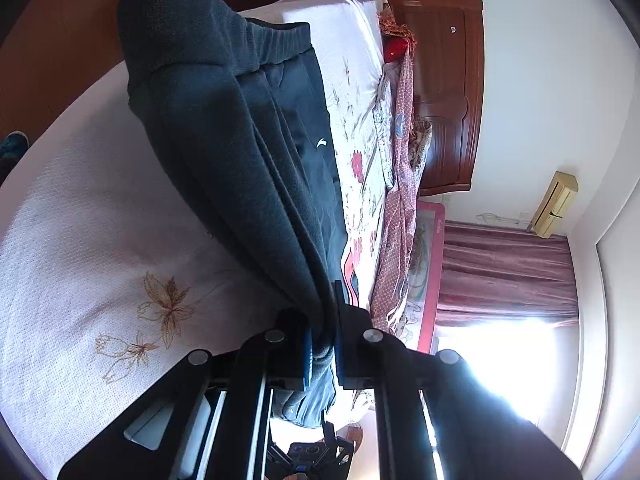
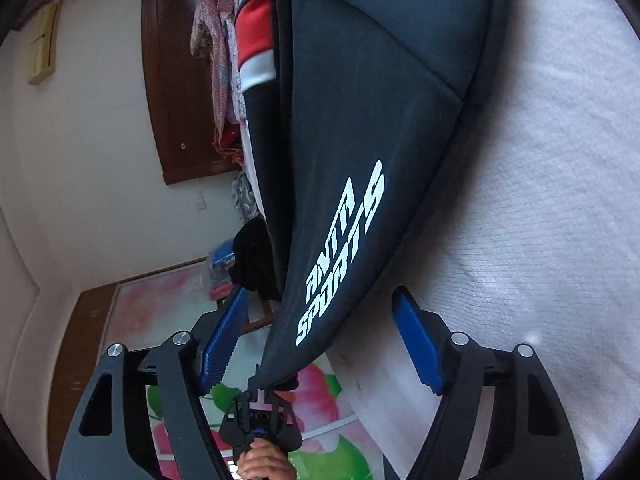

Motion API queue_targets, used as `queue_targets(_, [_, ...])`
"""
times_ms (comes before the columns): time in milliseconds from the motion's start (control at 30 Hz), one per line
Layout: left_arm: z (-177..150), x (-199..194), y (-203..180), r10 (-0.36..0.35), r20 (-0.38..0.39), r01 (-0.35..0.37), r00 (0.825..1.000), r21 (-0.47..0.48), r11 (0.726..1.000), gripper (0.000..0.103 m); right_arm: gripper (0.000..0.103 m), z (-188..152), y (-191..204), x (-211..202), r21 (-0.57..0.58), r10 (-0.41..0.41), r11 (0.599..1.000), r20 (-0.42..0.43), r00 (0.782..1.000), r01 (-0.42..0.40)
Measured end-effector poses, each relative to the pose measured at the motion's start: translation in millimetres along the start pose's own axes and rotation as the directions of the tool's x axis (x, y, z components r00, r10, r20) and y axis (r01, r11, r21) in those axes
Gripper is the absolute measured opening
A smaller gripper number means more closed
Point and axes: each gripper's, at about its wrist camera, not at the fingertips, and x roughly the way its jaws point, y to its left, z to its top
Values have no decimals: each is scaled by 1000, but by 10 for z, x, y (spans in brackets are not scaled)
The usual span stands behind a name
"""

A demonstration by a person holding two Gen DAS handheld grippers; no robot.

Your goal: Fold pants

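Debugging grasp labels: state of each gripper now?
Left gripper: shut on the pants.
Right gripper: open, holding nothing; the pants' hem hangs between its fingers without touching them.

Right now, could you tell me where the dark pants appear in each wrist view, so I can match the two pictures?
Left wrist: the pants run from the upper left down to the centre bottom, clamped in the left gripper.
Right wrist: the pants hang from the top centre, lettering showing, between the fingers of the open right gripper.
Shared landmark: the brown wooden door.
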Motion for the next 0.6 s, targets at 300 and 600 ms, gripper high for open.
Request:
queue_targets(300, [-184, -165, -59, -18, 79, 10, 997, 102, 995, 7, 5, -131, 480, 145, -249, -121, 962, -27, 992, 111])
queue_targets(600, [-807, -717, 35, 26, 104, -43, 994, 163, 986, 7, 5, -526, 670, -488, -378, -118, 923, -110, 987, 69])
